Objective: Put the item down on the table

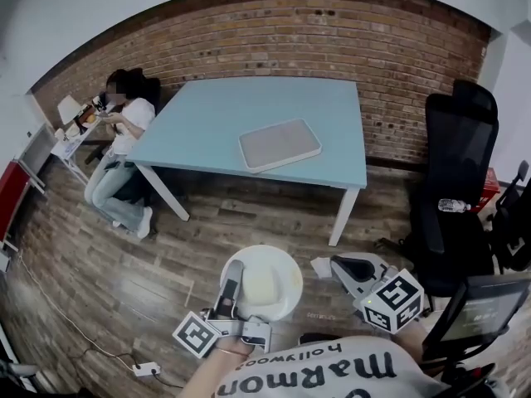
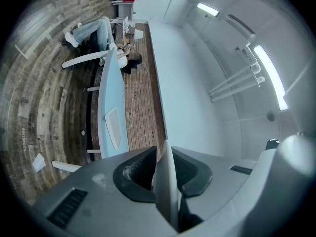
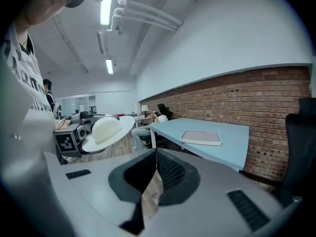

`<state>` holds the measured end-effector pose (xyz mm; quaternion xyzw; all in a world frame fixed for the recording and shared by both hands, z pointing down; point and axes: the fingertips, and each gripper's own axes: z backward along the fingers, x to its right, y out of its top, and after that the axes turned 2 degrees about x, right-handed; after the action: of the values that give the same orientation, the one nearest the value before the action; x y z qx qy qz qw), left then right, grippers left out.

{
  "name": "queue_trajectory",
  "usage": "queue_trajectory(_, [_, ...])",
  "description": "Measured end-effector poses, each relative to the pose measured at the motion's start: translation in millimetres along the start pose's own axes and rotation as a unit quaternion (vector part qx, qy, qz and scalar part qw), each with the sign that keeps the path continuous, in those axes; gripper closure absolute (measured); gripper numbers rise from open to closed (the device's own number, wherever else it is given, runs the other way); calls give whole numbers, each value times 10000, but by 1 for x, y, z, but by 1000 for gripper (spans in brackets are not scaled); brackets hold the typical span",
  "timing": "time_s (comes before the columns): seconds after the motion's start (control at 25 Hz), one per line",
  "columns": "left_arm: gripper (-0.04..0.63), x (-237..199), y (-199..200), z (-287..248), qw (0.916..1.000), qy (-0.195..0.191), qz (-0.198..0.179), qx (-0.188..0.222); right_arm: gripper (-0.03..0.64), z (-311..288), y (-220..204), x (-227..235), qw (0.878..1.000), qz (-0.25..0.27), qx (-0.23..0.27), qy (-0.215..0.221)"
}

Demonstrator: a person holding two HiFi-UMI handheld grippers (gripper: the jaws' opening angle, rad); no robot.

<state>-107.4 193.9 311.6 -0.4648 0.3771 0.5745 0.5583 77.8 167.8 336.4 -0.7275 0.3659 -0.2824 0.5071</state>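
As the table (image 1: 216,114) lies well apart at twelve o'clock, my left gripper (image 1: 234,274) keeps the hat (image 1: 270,288) clamped by its brim for carriage; my right gripper (image 1: 344,266) is empty, jaws together

The person wears a white T-shirt (image 1: 332,373) with dark lettering, seemingly short-sleeved. The left gripper (image 1: 236,269) and right gripper (image 1: 338,265) are grey and black, each with a white, black-marked cube (image 1: 196,334).

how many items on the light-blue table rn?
1: a flat white rectangular tray, lying right of centre near the front edge of the light-blue table. The whole tabletop shows in the head view, so nothing looks hidden.
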Motion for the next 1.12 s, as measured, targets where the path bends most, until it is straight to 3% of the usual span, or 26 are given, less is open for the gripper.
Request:
queue_trajectory(0.44, [540, -15, -14, -30, 9999, 71, -96, 89, 607, -15, -4, 41, 9998, -70, 112, 160])
queue_trajectory(0.68, [540, -18, -14, -24, 9998, 109, -134, 107, 607, -19, -11, 33, 9993, -131, 192, 294])
queue_trajectory(1.12, [540, -36, -7, -42, 9999, 87, 76, -28, 607, -35, -16, 47, 9993, -302, 150, 137])
